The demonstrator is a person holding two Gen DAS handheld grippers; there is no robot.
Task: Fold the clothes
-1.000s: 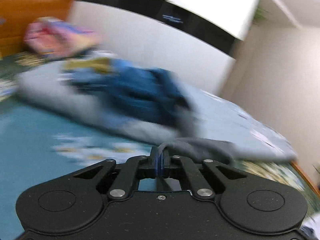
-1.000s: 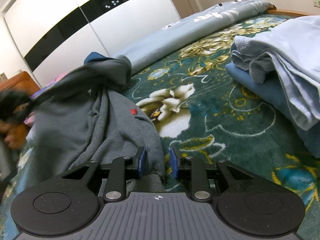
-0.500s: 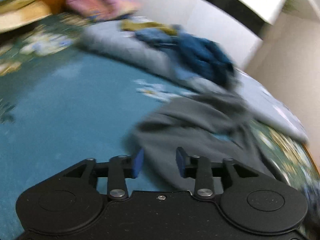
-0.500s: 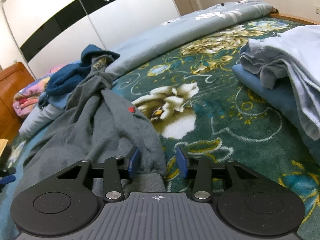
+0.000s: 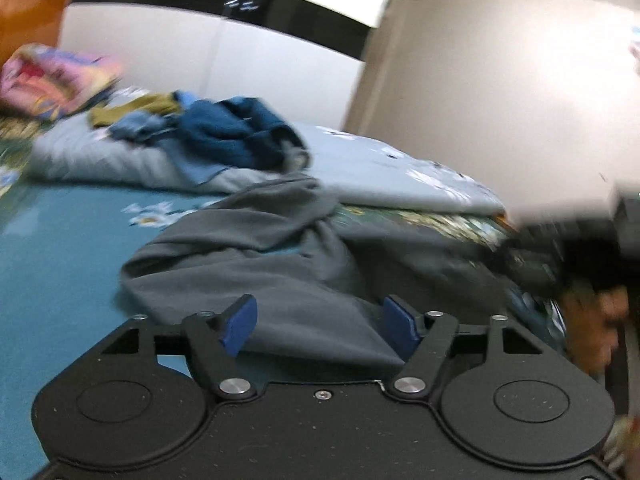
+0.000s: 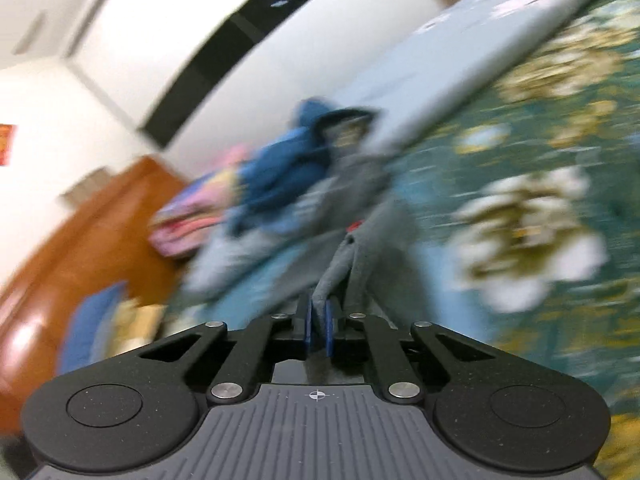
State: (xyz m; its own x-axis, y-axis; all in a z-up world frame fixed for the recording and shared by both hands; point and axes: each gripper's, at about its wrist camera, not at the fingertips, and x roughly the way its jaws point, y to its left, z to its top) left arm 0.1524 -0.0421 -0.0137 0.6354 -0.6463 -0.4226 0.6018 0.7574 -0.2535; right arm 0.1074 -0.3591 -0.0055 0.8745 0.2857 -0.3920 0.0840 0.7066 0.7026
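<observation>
Right gripper (image 6: 318, 334) pinches the grey garment (image 6: 372, 240); left gripper (image 5: 320, 326) gapes wide over its hem.

— How do the left tongs (image 5: 320, 326) stand?
— Spread wide, blue pads (image 5: 239, 324) well apart, nothing pinched between them.
— And the right tongs (image 6: 318, 330)?
— Closed tight, pads pressed onto a fold of grey sweatshirt (image 6: 340, 268).

Bed with teal floral cover (image 5: 60, 248), bearing: crumpled grey garment (image 5: 256, 264); long pale-blue rolled quilt (image 5: 400, 180) along far edge; blue clothing heap (image 5: 236, 128) atop quilt; pink folded bundle (image 5: 48, 80) beyond.
</observation>
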